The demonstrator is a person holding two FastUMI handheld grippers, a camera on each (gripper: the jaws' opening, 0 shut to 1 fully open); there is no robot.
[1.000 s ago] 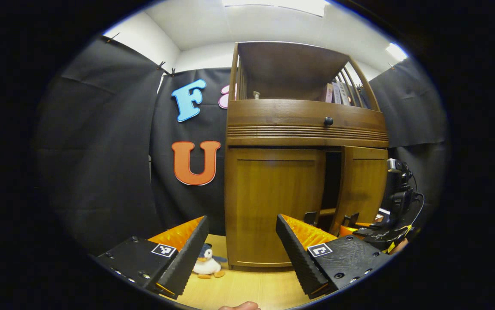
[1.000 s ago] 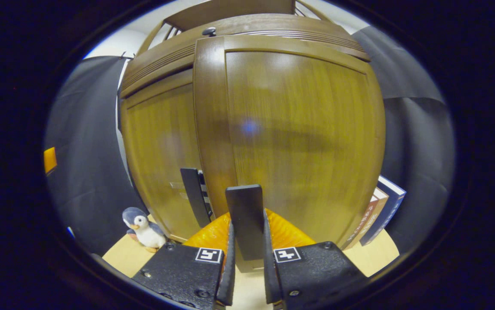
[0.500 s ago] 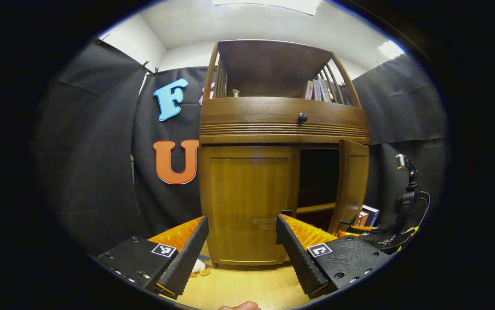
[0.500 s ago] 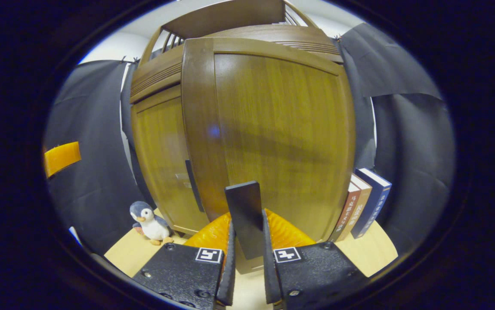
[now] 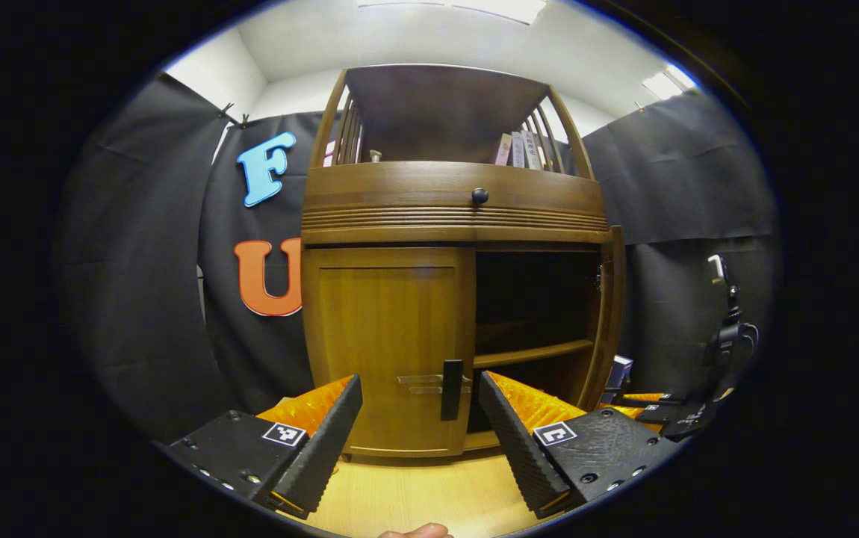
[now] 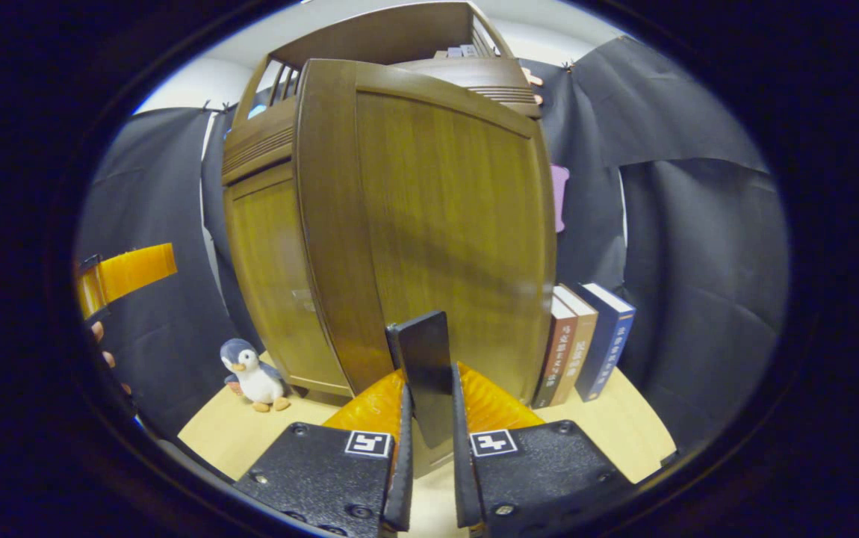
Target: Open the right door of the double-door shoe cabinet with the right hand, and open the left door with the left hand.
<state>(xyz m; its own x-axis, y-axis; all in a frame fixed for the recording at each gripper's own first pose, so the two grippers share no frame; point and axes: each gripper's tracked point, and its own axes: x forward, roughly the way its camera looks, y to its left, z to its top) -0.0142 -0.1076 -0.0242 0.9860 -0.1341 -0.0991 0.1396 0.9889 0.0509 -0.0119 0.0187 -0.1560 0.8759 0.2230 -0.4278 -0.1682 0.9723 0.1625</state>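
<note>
Right door (image 6: 437, 217) swung wide, its face hiding the cabinet interior in the right gripper view; the right gripper (image 6: 429, 418) has its fingers clamped narrow on that door's dark handle (image 6: 423, 373). In the left gripper view, the left gripper (image 5: 418, 426) hovers, fingers spread wide, just short of the closed left door (image 5: 388, 336) and its handle (image 5: 451, 388). Bare counter (image 5: 414, 497) lies between.
</note>
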